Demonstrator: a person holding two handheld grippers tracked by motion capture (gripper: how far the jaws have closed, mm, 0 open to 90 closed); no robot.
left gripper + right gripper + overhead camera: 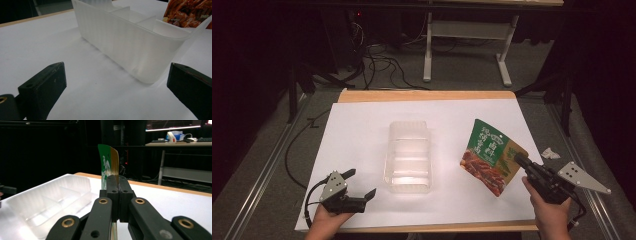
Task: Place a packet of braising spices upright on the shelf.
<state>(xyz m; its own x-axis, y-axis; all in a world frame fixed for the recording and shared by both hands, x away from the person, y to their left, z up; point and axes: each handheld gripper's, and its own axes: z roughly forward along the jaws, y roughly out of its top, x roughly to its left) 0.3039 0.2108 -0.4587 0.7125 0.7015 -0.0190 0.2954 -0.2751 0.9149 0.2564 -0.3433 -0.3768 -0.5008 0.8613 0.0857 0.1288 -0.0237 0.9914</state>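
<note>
Two grippers: R gripper (518, 160) fingers clenched on snack pouch (490, 155) edge; L gripper (361, 184) fingers released, near tray (408, 150).

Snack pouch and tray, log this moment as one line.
right gripper: shut on snack pouch, lifted | left gripper: open, near divided plastic tray | pouch outside tray

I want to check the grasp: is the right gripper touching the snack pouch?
Touching. In the right gripper view the right gripper has its jaws shut on the edge of the snack pouch, which stands up between them.
</note>
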